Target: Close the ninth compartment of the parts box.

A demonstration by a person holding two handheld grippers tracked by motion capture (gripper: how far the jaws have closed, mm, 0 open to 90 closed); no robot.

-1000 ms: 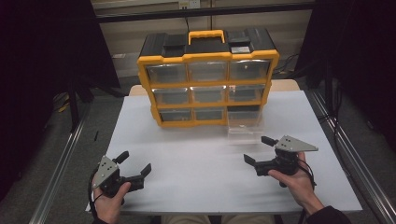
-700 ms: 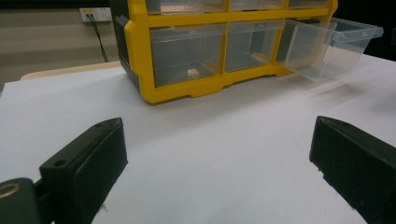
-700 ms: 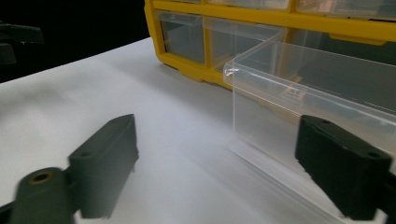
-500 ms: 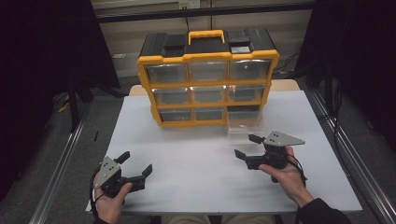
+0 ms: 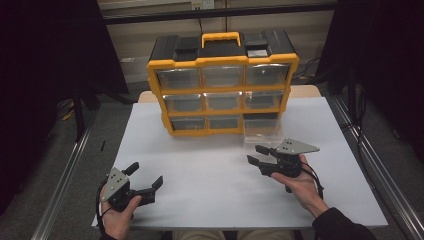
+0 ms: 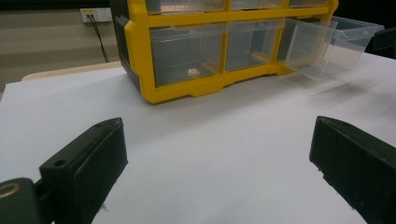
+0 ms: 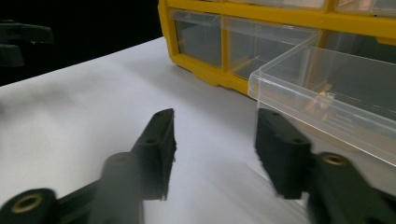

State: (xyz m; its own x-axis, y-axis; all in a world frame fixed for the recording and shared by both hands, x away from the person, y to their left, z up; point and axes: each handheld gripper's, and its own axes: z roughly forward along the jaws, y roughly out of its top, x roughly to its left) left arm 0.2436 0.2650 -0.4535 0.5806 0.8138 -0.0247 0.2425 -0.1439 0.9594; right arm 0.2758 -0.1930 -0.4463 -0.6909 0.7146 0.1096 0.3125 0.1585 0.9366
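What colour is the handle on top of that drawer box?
Yellow-orange, like the frame; the handle of the drawer box shows best in the high view.

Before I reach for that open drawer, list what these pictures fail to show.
- The small brownish item in the pulled-out clear drawer: too small and blurred in the right gripper view to identify.
- The speck in the organiser's bottom left drawer: too small in the left gripper view.
- Upper drawers' contents: hazy from the high view.

High overhead, gripper views low, organizer [image 5: 222, 85] shared
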